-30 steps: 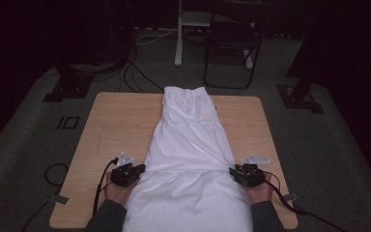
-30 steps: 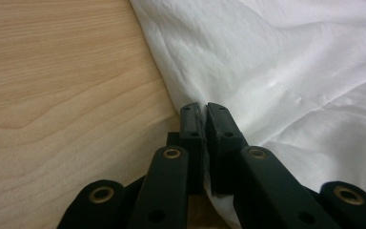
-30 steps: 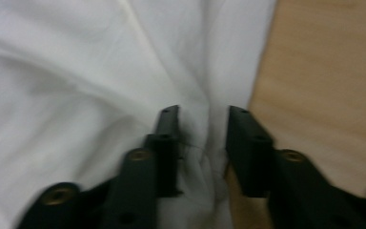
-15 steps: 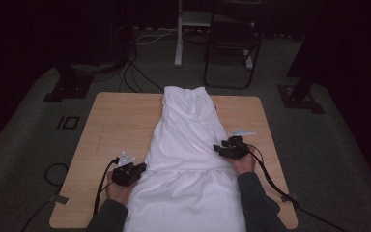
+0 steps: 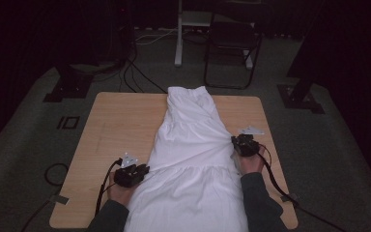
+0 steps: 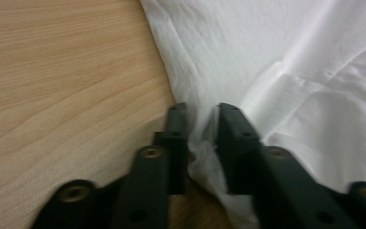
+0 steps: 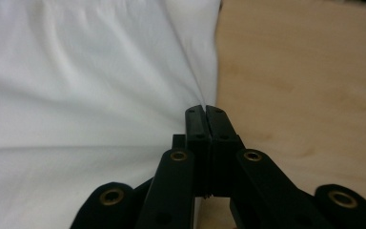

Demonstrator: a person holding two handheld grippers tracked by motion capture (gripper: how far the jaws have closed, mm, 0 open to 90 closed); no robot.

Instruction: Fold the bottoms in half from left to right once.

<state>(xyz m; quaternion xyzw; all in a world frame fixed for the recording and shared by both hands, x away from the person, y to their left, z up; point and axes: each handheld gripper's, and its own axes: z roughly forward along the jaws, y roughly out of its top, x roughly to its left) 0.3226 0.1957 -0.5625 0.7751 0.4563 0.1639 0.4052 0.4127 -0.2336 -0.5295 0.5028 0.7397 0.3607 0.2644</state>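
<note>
A long white garment [image 5: 193, 145] lies lengthwise down the middle of the wooden table [image 5: 121, 121], its near end hanging over the front edge. My left gripper [image 5: 146, 169] rests at the garment's left edge. In the left gripper view its jaws [image 6: 201, 112] have just been opening and stand slightly apart, with a fold of white cloth [image 6: 276, 57] loose between them. My right gripper [image 5: 233, 141] is at the garment's right edge, farther up the table. Its jaws [image 7: 204, 110] have just closed on that edge, and creases in the cloth [image 7: 86, 71] fan out from the tips.
Bare wood lies on both sides of the garment. Beyond the table's far edge stand a dark chair [image 5: 232, 38] and a white post [image 5: 178, 34]. Cables [image 5: 135, 72] run across the grey floor, and dark stand bases [image 5: 67, 87] sit at the back corners.
My right gripper moved away from the person along the garment's right edge and inward, and the cloth now puckers toward it. The left gripper stayed in place.
</note>
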